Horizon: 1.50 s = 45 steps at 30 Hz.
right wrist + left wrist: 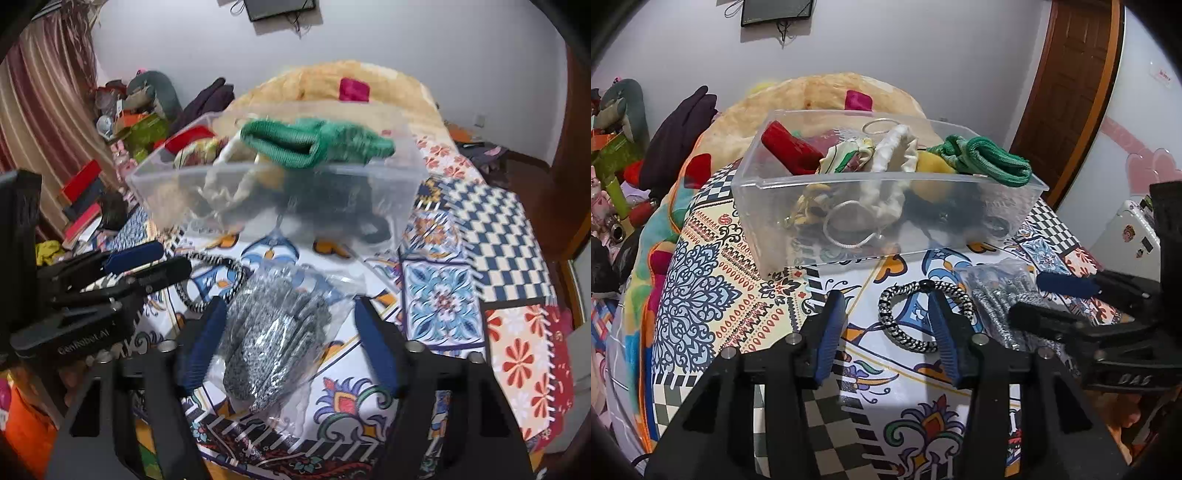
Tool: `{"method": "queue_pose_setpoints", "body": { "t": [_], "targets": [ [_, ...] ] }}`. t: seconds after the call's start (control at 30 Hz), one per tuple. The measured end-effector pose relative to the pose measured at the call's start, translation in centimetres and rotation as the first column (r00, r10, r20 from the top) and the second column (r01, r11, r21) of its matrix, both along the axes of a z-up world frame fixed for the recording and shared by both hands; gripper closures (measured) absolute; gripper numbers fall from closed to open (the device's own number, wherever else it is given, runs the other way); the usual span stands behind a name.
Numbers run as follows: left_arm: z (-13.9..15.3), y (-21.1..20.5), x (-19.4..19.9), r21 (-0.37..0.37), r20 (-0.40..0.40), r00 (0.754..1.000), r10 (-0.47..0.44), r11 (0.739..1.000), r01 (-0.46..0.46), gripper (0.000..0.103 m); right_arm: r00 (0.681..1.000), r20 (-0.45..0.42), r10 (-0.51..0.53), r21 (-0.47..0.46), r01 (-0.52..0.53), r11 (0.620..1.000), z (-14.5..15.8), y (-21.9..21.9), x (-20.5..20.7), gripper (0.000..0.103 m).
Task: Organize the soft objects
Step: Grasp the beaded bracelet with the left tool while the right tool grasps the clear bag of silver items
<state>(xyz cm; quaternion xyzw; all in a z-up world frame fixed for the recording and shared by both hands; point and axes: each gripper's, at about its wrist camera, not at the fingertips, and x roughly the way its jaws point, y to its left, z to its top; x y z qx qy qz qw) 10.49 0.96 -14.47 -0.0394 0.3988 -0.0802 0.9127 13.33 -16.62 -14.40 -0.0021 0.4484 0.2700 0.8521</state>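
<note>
A clear plastic box (1001, 212) (399, 206) on the patterned cloth holds soft items: a green knit band (993, 160) (314, 144), a cream scrunchie (892, 162), a red piece (788, 146). A black-and-white braided hair tie (908, 341) (192, 299) lies in front of the box. My left gripper (886, 306) is open, its right finger over the tie's ring. A clear bag of silver hair ties (273, 339) (1008, 295) lies between the open fingers of my right gripper (288, 314).
The patterned cloth (713, 295) (443, 302) covers a bed. A beige pillow (812, 103) lies behind the box. Clutter, books and toys (122, 122) sit at the left. A wooden door (1071, 81) stands at the right.
</note>
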Motion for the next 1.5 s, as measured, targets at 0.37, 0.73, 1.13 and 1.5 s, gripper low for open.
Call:
{"method": "queue_pose_setpoints", "body": {
  "t": [0.37,0.73,1.13,1.5],
  "targets": [
    [-1.2,-0.6,0.5,0.016,-0.051,0.999,0.006,1.000,-0.005,0.094,1.000,0.000,0.009,0.034,-0.009,0.999,-0.2,-0.4,-0.2,0.077],
    [0.1,0.3,-0.6,0.013,0.011,1.000,0.026,1.000,-0.026,0.098,0.998,0.061,-0.003,0.066,-0.001,0.998,1.7,-1.2,-1.0,0.087],
    [5.2,1.5,-2.9,-0.017,0.166,0.984,0.066,0.998,-0.064,0.098,0.988,0.151,-0.012,0.096,-0.002,0.995,5.3,-0.8,-2.0,0.089],
    [9.4,1.9,-1.3,-0.009,0.282,0.955,0.096,0.995,-0.097,0.098,0.955,0.295,-0.030,0.124,-0.007,0.992,10.5,-0.3,-0.7,0.089]
  ]
}}
